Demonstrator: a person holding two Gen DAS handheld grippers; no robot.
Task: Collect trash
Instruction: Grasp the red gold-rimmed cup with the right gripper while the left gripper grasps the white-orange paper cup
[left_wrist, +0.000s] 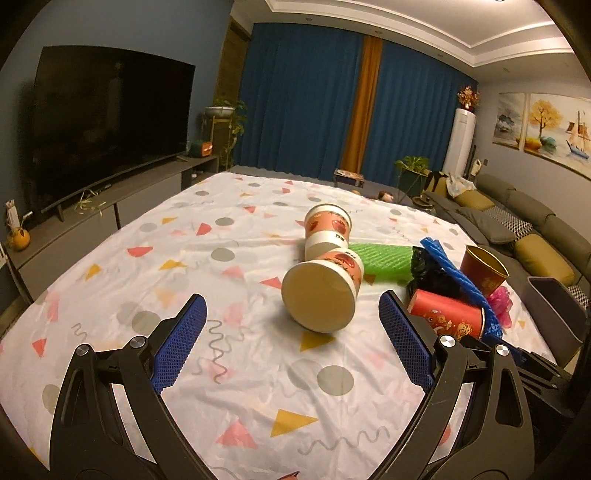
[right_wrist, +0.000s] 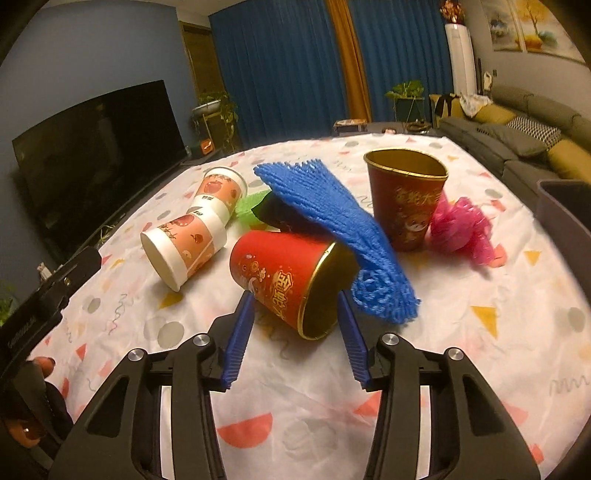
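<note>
Trash lies on a patterned tablecloth (left_wrist: 184, 266). Two pink-and-white paper cups (left_wrist: 321, 291) lie on their sides, end to end; they also show in the right wrist view (right_wrist: 184, 240). My left gripper (left_wrist: 291, 314) is open and empty, its jaws just short of the near cup's base. A red cup (right_wrist: 284, 280) lies on its side with its gold rim between my right gripper's (right_wrist: 295, 306) open jaws. Blue foam netting (right_wrist: 332, 221) drapes over it. A second red cup (right_wrist: 406, 199) stands upright beside pink netting (right_wrist: 461, 229). Green netting (left_wrist: 384, 262) and a black bag (left_wrist: 432, 273) lie behind.
A grey bin (right_wrist: 565, 206) stands at the table's right edge; it also shows in the left wrist view (left_wrist: 557, 310). A television (left_wrist: 107, 125) is at the left and a sofa (left_wrist: 517, 229) at the right. The left gripper's body (right_wrist: 48, 295) shows at the left of the right wrist view.
</note>
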